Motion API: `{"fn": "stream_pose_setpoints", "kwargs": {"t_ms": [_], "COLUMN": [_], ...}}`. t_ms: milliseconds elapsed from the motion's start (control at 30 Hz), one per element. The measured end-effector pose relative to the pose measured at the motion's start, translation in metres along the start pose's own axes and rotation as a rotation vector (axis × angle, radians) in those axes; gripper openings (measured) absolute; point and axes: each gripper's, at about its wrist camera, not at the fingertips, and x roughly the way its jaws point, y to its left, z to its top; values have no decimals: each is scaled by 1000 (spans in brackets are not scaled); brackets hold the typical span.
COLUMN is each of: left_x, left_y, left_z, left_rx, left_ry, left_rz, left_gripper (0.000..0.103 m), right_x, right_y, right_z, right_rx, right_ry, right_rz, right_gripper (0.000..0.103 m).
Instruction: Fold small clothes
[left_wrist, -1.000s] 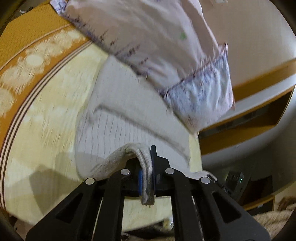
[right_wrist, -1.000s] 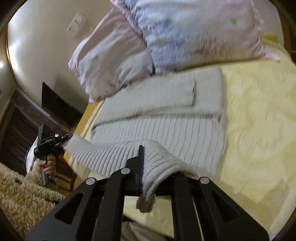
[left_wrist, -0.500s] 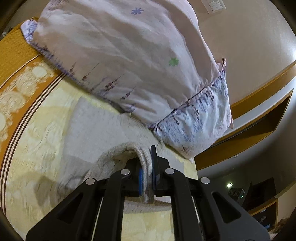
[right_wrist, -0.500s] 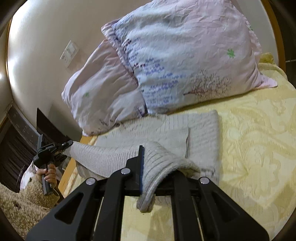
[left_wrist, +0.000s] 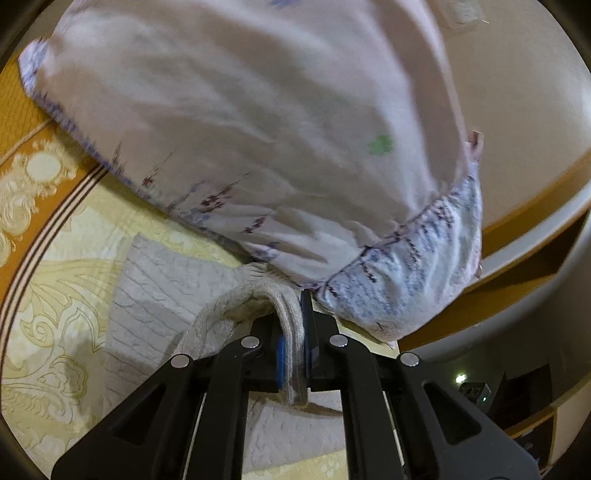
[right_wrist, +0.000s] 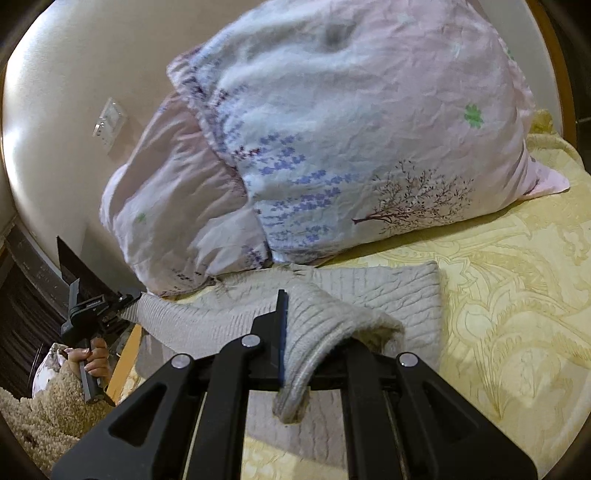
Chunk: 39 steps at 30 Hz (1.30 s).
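Note:
A grey ribbed knit sweater (right_wrist: 399, 295) lies on the yellow bedspread (right_wrist: 517, 314), its far edge against the pillows; it also shows in the left wrist view (left_wrist: 162, 295). My left gripper (left_wrist: 295, 332) is shut on one corner of the sweater's hem. My right gripper (right_wrist: 291, 332) is shut on the other corner. The hem hangs stretched between them, lifted over the flat part. The left gripper also shows in the right wrist view (right_wrist: 122, 301), held by a hand.
Two pink and blue floral pillows (right_wrist: 351, 147) lean against the wall just behind the sweater, one also close in the left wrist view (left_wrist: 258, 129). An orange patterned border (left_wrist: 33, 173) runs along the bedspread. A bedside shelf (left_wrist: 517, 258) stands beyond the bed edge.
Both grippers have carried the hem forward toward the pillows, over the flat part of the sweater. The pillows now look larger and closer, and less flat sweater shows ahead.

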Motion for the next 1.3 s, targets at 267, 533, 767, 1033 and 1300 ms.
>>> {"fn": "stream_pose_setpoints", "kwargs": {"t_ms": [267,533,767,1033,1300], "left_x": [33,58,65,26,6], "left_y": [34,51,54,21,17], "left_z": [2,9,11,16,-21], "left_rx": [-105,-178,-209,8,254], "left_ry": [26,55,84,34,115], "left_rz": [57,82,71,173,381], "left_gripper": [6,6,25,63,54], "right_x": [52,86,89,37,13], "right_y": [-27,-52,-53,-42,-50], "right_z": [5,9,13,16,-27], "right_rx": [78,183,245,152,95], "right_ry": [85,154,125,38,131], "right_rz": [-38,-84,-81,-177,-283], "right_gripper": [7,11,54,50,43]}}
